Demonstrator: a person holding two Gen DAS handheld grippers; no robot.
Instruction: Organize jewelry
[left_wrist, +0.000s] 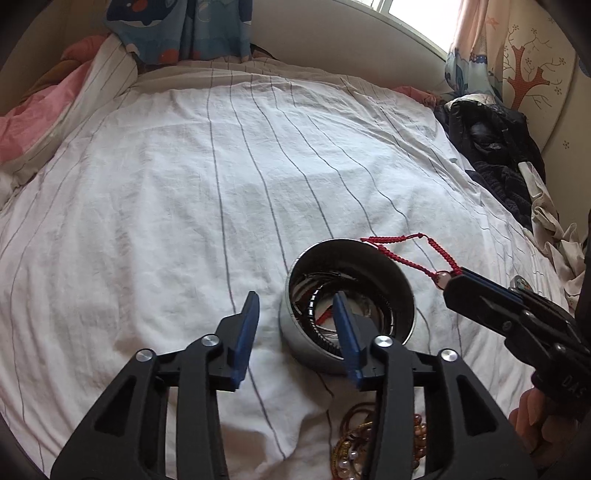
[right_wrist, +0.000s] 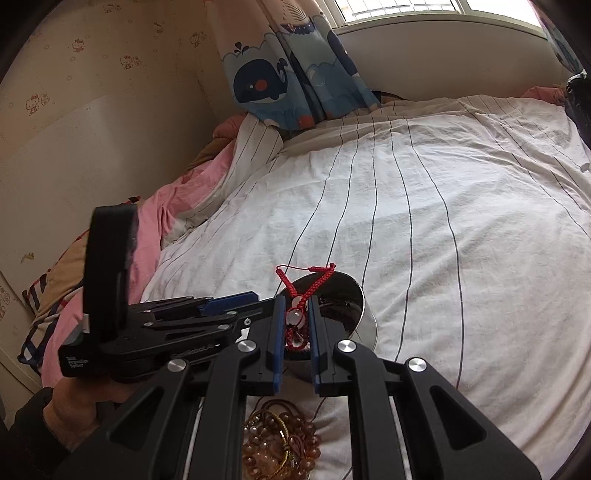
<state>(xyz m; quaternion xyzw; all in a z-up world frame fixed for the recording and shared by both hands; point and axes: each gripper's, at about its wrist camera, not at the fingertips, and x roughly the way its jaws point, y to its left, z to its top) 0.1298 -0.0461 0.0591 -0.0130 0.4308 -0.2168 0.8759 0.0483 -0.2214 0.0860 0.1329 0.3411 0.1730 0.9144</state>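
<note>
My right gripper (right_wrist: 297, 325) has its jaws clenched on the red cord bracelet (left_wrist: 413, 254) above the metal tin (left_wrist: 347, 306) near the bed's (left_wrist: 184, 184) front edge, my left gripper (left_wrist: 295, 332) released, so next I lower and release; no legible writing.

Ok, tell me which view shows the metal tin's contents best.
The left wrist view: it looks down into the metal tin, showing dark coiled bracelets and a bit of red cord. The right wrist view sees the tin partly blocked by the right claw and its red braided bracelet.
</note>
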